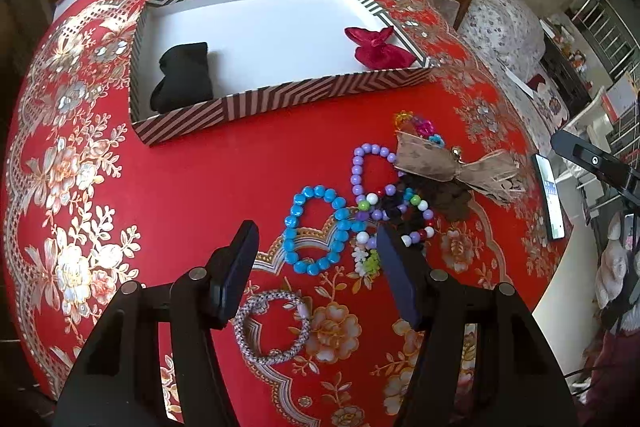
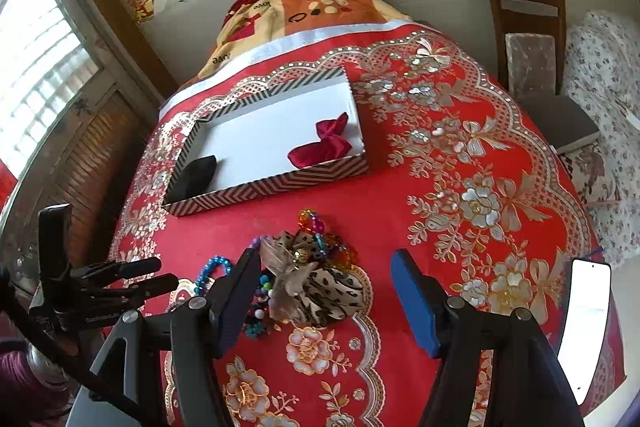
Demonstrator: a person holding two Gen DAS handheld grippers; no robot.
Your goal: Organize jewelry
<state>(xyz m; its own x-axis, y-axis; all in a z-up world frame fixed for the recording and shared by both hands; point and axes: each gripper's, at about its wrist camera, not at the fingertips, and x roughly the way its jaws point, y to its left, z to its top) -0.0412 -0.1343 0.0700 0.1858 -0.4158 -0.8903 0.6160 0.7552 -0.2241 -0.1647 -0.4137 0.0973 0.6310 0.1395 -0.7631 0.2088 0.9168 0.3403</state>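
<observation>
Bracelets lie heaped on the red tablecloth (image 1: 240,167) in front of our striped box (image 1: 280,95). From the left wrist, our left gripper (image 1: 316,259) hangs open and empty above the blue bracelet (image 1: 316,231), with a silver one (image 1: 272,327) nearer us and a purple one (image 1: 366,167) beyond. From the right wrist, our right gripper (image 2: 326,291) gapes empty over a leopard scrunchie (image 2: 320,291); the box (image 2: 272,187) holds a red pouch (image 2: 324,147) and a black one (image 2: 198,175).

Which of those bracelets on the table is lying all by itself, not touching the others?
The silvery woven bracelet, nearest the camera on the red tablecloth. The blue bead bracelet, the purple one and the multicoloured one overlap in a heap.
</observation>
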